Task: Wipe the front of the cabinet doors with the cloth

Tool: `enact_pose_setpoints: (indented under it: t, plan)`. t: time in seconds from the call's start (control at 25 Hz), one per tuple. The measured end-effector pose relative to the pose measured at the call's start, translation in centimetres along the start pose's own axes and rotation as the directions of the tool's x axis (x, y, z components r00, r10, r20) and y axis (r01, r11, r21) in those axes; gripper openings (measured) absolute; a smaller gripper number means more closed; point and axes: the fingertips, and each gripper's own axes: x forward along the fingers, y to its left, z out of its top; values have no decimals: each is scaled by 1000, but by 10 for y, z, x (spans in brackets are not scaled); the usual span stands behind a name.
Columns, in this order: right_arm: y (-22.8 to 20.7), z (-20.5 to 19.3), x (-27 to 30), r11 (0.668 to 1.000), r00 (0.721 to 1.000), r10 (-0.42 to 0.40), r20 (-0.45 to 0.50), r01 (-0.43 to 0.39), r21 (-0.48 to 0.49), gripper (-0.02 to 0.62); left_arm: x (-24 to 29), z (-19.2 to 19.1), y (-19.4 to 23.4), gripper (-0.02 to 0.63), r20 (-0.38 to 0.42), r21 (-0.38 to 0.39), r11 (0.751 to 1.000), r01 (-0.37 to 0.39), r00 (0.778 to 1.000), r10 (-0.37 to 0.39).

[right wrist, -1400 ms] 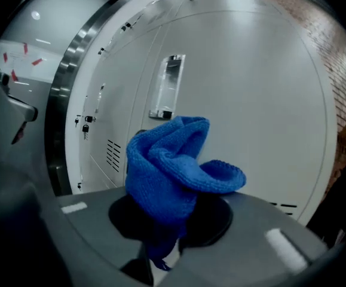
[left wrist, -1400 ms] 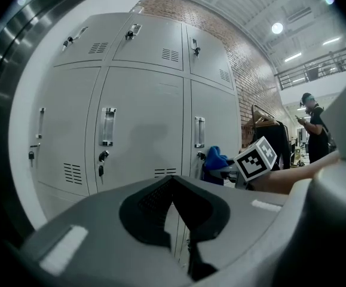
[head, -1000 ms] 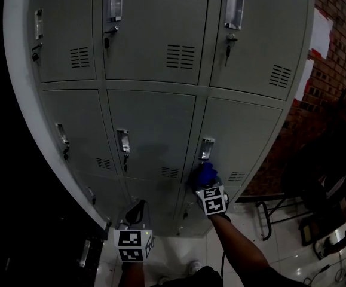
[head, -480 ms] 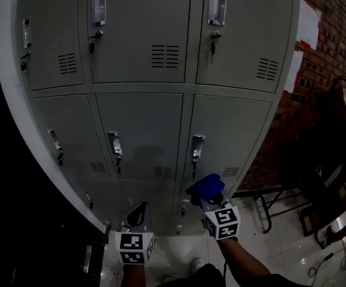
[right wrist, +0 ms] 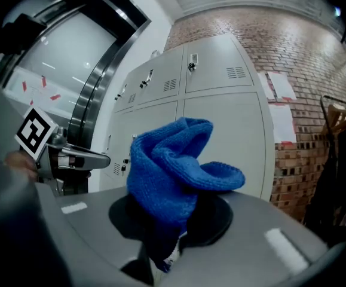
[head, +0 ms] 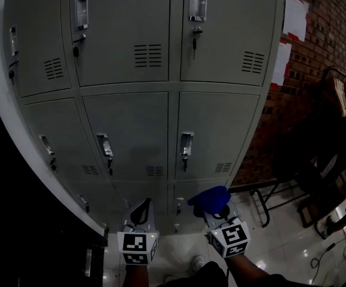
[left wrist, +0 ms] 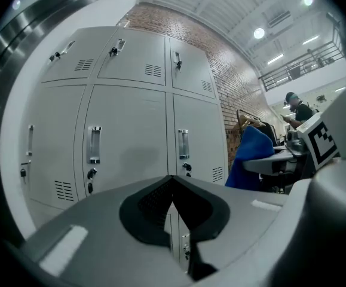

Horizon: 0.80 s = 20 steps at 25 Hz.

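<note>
Down low before the grey cabinet doors (head: 131,130), three columns wide. Clamping the blue cloth (head: 210,197) in the right claw (head: 216,213), jaws pinched on its lower end, the rest bunched up and flopping over the top. Hanging in front of the bottom-right door, below the handle (head: 186,143), yet apart from the metal going by the right gripper view. Over on the left, nothing at all in the left claw (head: 139,213): jaws pressed together, tips meeting, aimed at the lower doors, side by side with the right one. Off to the right, brick wall (head: 316,70) with papers (head: 294,8) stuck on, shiny tiled floor (head: 268,244) below.
</note>
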Motion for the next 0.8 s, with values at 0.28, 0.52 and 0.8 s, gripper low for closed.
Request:
enact_pose_setpoints:
  t: [0.28, 0.52, 0.8]
  plan:
    - [-1, -1, -2, 999, 1000, -31, -6, 31, -39, 81, 2, 3, -4, 14, 7, 9, 1000, 11, 1000, -11]
    - [3, 4, -1, 998, 1000, -30, 2, 30, -48, 83, 2, 7, -9, 14, 15, 17, 999, 27, 1000, -28]
    - [5, 1, -1, 996, 999, -41, -15, 40, -77, 83, 2, 8, -10, 14, 21, 17, 999, 34, 999, -34]
